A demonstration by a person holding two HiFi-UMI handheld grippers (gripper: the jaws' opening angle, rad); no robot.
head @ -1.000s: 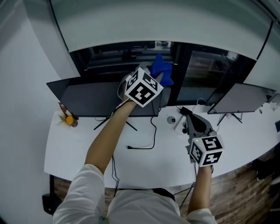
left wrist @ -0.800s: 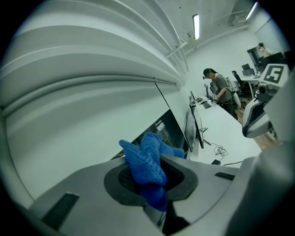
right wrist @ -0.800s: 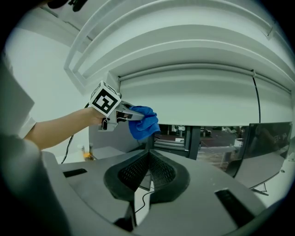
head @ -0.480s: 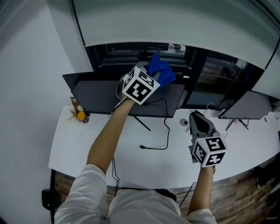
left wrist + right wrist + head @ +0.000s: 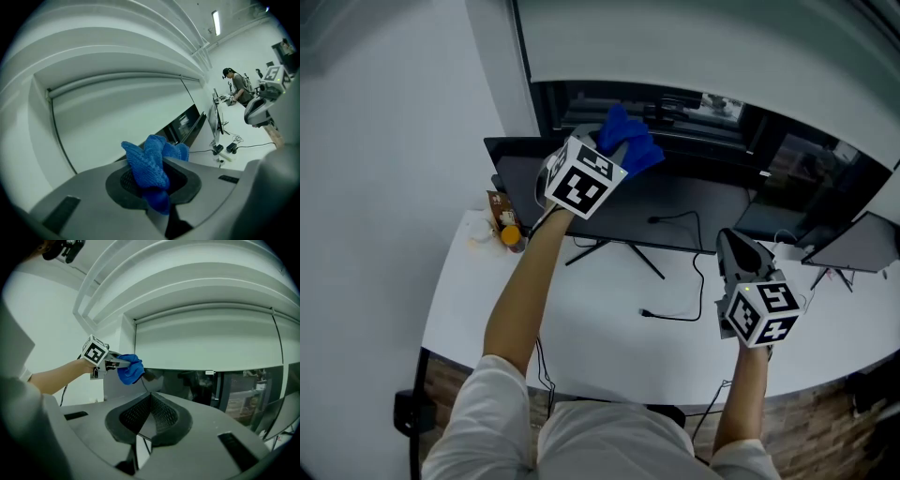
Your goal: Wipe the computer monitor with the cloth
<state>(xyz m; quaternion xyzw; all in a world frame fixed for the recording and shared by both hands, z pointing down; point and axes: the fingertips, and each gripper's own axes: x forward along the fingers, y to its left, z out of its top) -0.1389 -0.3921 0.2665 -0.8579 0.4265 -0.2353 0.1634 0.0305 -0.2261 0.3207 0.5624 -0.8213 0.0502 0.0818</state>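
A bunched blue cloth (image 5: 628,143) sticks out of my left gripper (image 5: 614,150), which is shut on it and held up over the top edge of the dark monitor (image 5: 675,211). The cloth (image 5: 151,164) fills the left gripper view's jaws. From the right gripper view the cloth (image 5: 130,369) and left gripper (image 5: 119,363) hang at the monitor's (image 5: 187,380) upper left. My right gripper (image 5: 733,249) is shut and empty, low over the white desk (image 5: 581,319), in front of the monitor's right end. Its jaws meet in the right gripper view (image 5: 149,416).
A second monitor (image 5: 862,246) stands at the desk's right end. A black cable (image 5: 680,300) loops across the desk and the monitor's stand legs (image 5: 614,253) splay under the screen. Small bottles and packets (image 5: 506,230) sit at the desk's far left corner. A person (image 5: 240,89) stands far off.
The head view has swung to the left, so the monitor and desk sit further right in the picture. My left gripper stays high with the cloth near the monitor's top edge; the right one stays shut.
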